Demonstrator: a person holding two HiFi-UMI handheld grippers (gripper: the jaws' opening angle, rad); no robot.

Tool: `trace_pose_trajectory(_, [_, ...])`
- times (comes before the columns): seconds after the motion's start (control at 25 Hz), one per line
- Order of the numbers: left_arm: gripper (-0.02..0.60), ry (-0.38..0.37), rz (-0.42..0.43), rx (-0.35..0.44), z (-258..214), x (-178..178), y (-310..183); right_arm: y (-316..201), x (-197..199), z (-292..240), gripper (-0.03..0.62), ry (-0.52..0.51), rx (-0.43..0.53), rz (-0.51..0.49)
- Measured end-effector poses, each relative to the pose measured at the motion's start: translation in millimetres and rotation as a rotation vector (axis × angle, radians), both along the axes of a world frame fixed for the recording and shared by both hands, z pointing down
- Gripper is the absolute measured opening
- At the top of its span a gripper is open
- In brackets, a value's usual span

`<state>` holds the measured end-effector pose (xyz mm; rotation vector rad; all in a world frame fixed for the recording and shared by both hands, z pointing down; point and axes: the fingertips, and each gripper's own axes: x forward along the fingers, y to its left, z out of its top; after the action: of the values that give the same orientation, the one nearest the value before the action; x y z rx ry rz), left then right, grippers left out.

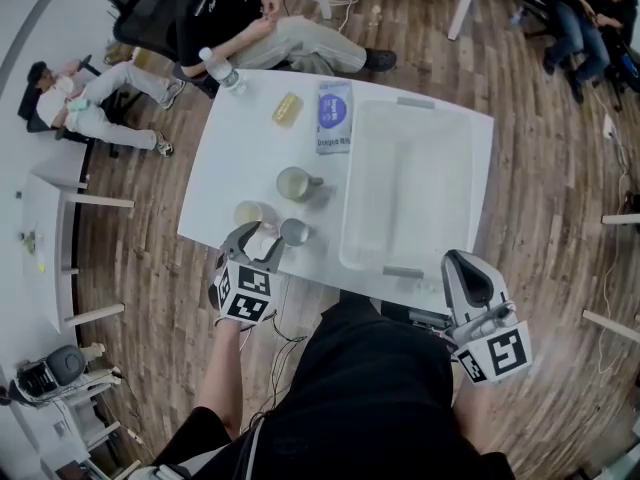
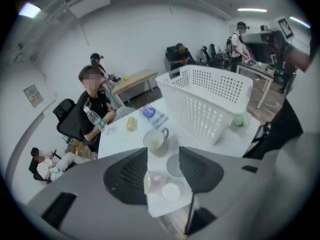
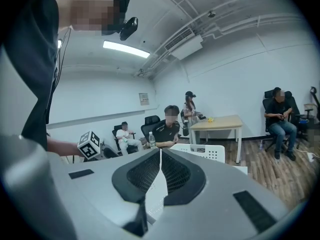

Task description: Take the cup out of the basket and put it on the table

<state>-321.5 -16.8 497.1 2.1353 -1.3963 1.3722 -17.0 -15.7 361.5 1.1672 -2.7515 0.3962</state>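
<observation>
Table (image 1: pixel 250 138): white, near edge against me, so I look steeply down on it.
Right gripper (image 3: pixel 160 155): near right, off the table edge, jaws closed together on nothing. I judge it idle, since one hand is enough here.
Left gripper (image 2: pixel 163 152): above the near left corner, jaws apart and gripping nothing, since the cups below stand by themselves.
Cups: grey cup (image 1: pixel 294 232) and clear cup (image 1: pixel 250 213) beneath it, mug (image 1: pixel 297 183) just beyond, all on the table left of the basket (image 1: pixel 351 198).
Basket: right and farther back, looks empty, so I judge the task done.
</observation>
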Motion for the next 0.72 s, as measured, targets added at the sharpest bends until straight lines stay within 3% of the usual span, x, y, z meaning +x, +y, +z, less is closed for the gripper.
trace_pose_trajectory(0.16, [0.093,0.089,0.029,0.204,-61,42,-26,6,15,-3,0.026,-0.007,0.012,0.024])
trace_pose_trajectory(0.28, [0.036,0.166,0.080,0.295,-94,81,-36,12,28,-3,0.026,-0.017,0.021,0.047])
trace_pose_trajectory(0.44, [0.011,0.305,0.164,0.340,-119,136,-37,20,42,-6,0.026,-0.025,0.035,0.074])
trace_pose_trajectory(0.72, [0.009,0.607,0.254,0.320,-136,230,-19,30,71,-10,0.026,-0.031,0.052,0.107])
